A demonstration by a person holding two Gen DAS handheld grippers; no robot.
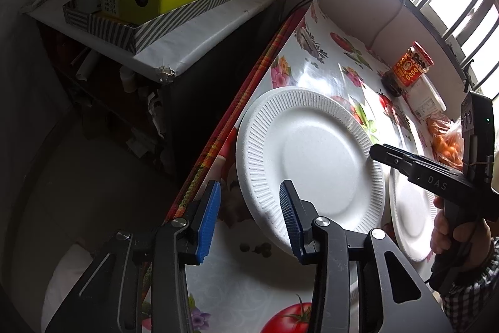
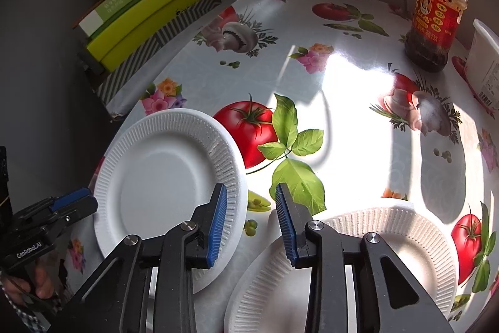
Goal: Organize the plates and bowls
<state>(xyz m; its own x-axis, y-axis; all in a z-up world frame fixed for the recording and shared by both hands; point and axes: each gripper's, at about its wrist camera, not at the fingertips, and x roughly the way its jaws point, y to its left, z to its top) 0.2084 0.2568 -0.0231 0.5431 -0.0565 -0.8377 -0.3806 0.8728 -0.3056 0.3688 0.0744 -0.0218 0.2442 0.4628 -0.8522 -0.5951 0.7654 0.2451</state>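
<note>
On the tablecloth (image 2: 358, 102), two white plates (image 2: 162, 170) lie side by side.

Table (image 2: 352, 102) under a glossy oilcloth printed with tomatoes, mushrooms, flowers and leaves; plaid cloth showing along its left edge (image 1: 218, 142). Near that left edge, a white ribbed paper plate (image 2: 162, 177) — rim up, empty. Just beside it, toward the near edge, a second paper plate (image 2: 389, 242), likewise empty, rims close but whether touching cannot be told. At the far right corner, a dark jar with a red label (image 2: 436, 17), upright, and next to it a white tub (image 2: 486, 58) with a barcode. Bag of orange fruit (image 1: 446, 142) along the right edge. Small dark specks (image 1: 259, 248) on the cloth by the first plate's near rim.
</note>
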